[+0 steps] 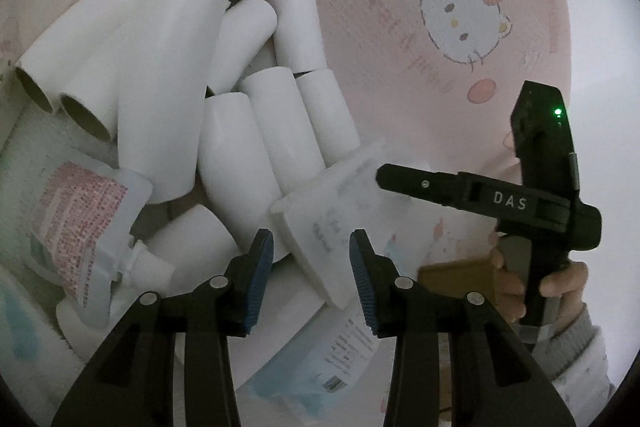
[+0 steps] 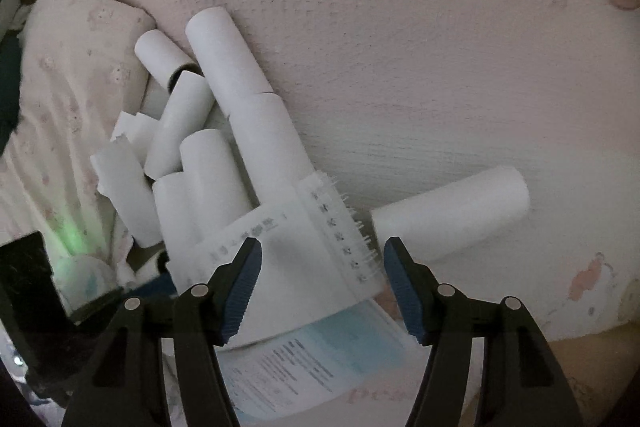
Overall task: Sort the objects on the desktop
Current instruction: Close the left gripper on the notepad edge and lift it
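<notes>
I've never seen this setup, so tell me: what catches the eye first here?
A jumbled pile of white cardboard tubes fills the left of the pink cartoon-printed mat, with one lone tube lying apart to the right. Nearer the cameras, a translucent white pouch rests on the pile's edge, with both the left gripper and right gripper open near it.

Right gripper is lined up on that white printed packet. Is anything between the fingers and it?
Nothing visible. The right gripper is open and the white printed packet lies directly ahead between its fingers. The packet leans on the pile of white tubes and overlaps a blue-and-white leaflet.
</notes>
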The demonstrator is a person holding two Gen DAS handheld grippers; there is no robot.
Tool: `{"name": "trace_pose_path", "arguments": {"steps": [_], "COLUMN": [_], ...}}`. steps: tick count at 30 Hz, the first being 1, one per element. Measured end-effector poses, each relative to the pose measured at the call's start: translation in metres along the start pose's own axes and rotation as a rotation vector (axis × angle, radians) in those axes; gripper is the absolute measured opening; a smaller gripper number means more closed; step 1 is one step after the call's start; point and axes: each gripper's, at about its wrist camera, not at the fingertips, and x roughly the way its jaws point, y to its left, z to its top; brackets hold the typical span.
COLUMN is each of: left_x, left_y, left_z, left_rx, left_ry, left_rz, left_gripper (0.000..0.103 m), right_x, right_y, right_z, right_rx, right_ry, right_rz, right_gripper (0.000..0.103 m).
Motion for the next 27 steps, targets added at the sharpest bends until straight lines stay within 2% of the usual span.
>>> {"name": "trace_pose_path", "arguments": {"steps": [2, 5, 9, 14, 19, 22, 24, 26, 27], "left_x": [0.0, -0.001, -0.003, -0.003, 0.0, 0.001, 0.003, 0.005, 0.007], "left_y": [0.001, 0.001, 0.004, 0.005, 0.0, -0.004, -0.011, -0.022, -0.031], "left_z": [0.0, 0.0, 0.001, 0.002, 0.002, 0.0, -0.003, -0.01, -0.015], "left_rx": [-0.003, 0.008, -0.001, -0.007, 0.019, 0.05, 0.084, 0.148, 0.211], "left_ry": [-0.007, -0.023, -0.03, -0.018, 0.009, 0.031, 0.074, 0.116, 0.129], "left_rz": [-0.005, 0.001, -0.007, -0.029, -0.044, -0.053, -0.105, -0.122, -0.086], "left_gripper": [0.043, 0.043, 0.043, 0.043, 0.043, 0.043, 0.043, 0.043, 0.043], "right_x": [0.001, 0.002, -0.003, -0.02, -0.032, -0.042, -0.049, -0.049, -0.041], "right_y": [0.003, 0.008, 0.006, 0.001, 0.004, -0.008, -0.006, 0.008, 0.022], "right_z": [0.002, 0.004, -0.001, -0.028, -0.059, -0.078, -0.094, -0.106, -0.108], "right_rx": [-0.023, -0.055, -0.03, 0.048, 0.073, 0.115, 0.13, 0.154, 0.168], "right_ry": [0.007, 0.017, 0.023, 0.002, -0.035, -0.065, -0.088, -0.106, -0.111], "right_rz": [0.021, 0.0, 0.011, 0.035, 0.022, 0.032, 0.027, 0.111, 0.124], "right_gripper": [0.061, 0.061, 0.06, 0.06, 0.06, 0.06, 0.057, 0.056, 0.056]}}
